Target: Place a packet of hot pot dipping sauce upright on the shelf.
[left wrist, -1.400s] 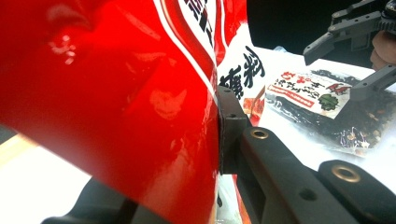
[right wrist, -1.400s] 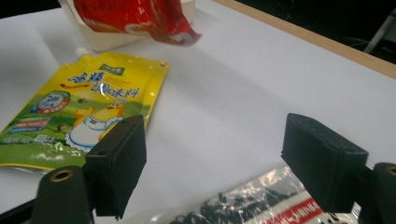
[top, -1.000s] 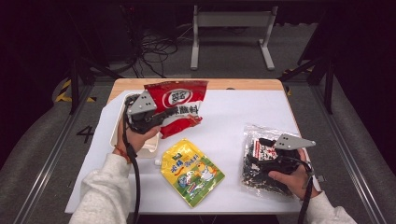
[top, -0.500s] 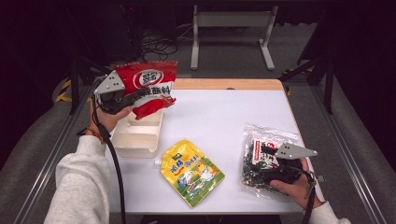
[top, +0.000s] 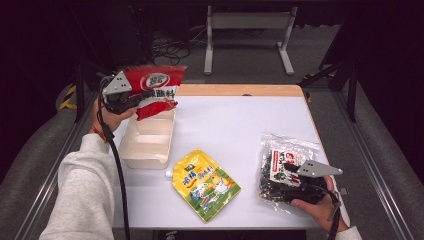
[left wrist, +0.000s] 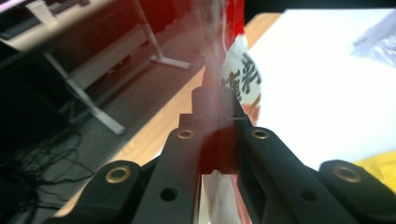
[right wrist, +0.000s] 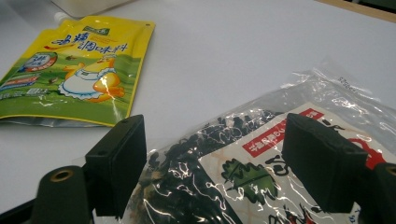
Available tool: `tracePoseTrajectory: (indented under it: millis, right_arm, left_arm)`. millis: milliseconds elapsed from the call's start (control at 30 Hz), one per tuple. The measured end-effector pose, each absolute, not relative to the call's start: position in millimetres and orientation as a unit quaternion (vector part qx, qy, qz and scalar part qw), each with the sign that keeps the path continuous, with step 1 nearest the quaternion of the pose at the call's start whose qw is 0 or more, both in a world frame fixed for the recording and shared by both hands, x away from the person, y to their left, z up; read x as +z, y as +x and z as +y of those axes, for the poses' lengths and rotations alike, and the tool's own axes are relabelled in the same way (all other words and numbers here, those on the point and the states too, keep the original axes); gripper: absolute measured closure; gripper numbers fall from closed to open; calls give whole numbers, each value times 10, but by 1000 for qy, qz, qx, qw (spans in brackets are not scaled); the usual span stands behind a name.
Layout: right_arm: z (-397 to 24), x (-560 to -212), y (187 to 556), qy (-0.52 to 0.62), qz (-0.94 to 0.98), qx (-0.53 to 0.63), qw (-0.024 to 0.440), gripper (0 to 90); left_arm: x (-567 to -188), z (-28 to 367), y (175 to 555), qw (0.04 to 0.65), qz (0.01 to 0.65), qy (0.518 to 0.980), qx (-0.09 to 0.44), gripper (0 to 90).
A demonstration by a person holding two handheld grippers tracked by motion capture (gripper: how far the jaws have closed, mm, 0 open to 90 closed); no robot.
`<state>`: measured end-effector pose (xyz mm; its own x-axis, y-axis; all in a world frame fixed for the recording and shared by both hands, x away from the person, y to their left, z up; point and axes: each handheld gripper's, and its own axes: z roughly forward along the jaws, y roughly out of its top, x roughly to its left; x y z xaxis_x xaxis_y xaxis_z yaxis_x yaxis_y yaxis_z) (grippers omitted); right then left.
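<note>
A red snack bag (top: 155,85) hangs in the air over the table's back left corner, with my left gripper (top: 145,97) shut on its lower edge. In the left gripper view the jaws (left wrist: 217,116) pinch the red film (left wrist: 238,84) tightly. My right gripper (top: 286,181) rests at the front right, open, its jaws straddling a clear bag of dark dried seaweed (top: 282,160) that lies flat. In the right gripper view both pads (right wrist: 123,163) stand apart over that bag (right wrist: 243,182) without pressing on it.
A beige two-part tray (top: 142,145) sits empty at the left, just below the red bag. A yellow-green sauce pouch (top: 205,184) lies front centre, seen too in the right gripper view (right wrist: 79,70). The white tabletop (top: 235,120) spreads between them.
My left gripper has carried the red bag leftward and toward the back corner, uncovering the beige tray. The right gripper has drifted only slightly on the seaweed bag.
</note>
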<state>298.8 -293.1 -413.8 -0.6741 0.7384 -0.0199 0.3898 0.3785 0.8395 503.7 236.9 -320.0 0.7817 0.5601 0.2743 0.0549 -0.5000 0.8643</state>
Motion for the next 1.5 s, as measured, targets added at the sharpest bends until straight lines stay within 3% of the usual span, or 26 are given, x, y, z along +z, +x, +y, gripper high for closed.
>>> tracePoseTrajectory:
  millis: [333, 567, 833, 1300, 1500]
  right_arm:
    - [-2887, -4146, 2930, 347, 811, 428, 197, 221]
    - [-2830, -4163, 2959, 339, 816, 427, 190, 220]
    - [-2817, -4131, 2969, 336, 816, 430, 189, 219]
    - [-2738, -4152, 2974, 338, 817, 431, 179, 220]
    - [-2682, -4158, 2974, 335, 822, 424, 179, 220]
  left_arm:
    - [-3481, 2420, 5154, 498, 213, 812, 218, 887]
    - [-3585, 2595, 5213, 525, 247, 786, 212, 887]
    - [-3534, 2495, 5355, 498, 213, 814, 211, 887]
    - [-3553, 2544, 5585, 500, 188, 820, 205, 887]
    - [-3716, 2673, 5605, 508, 208, 814, 190, 885]
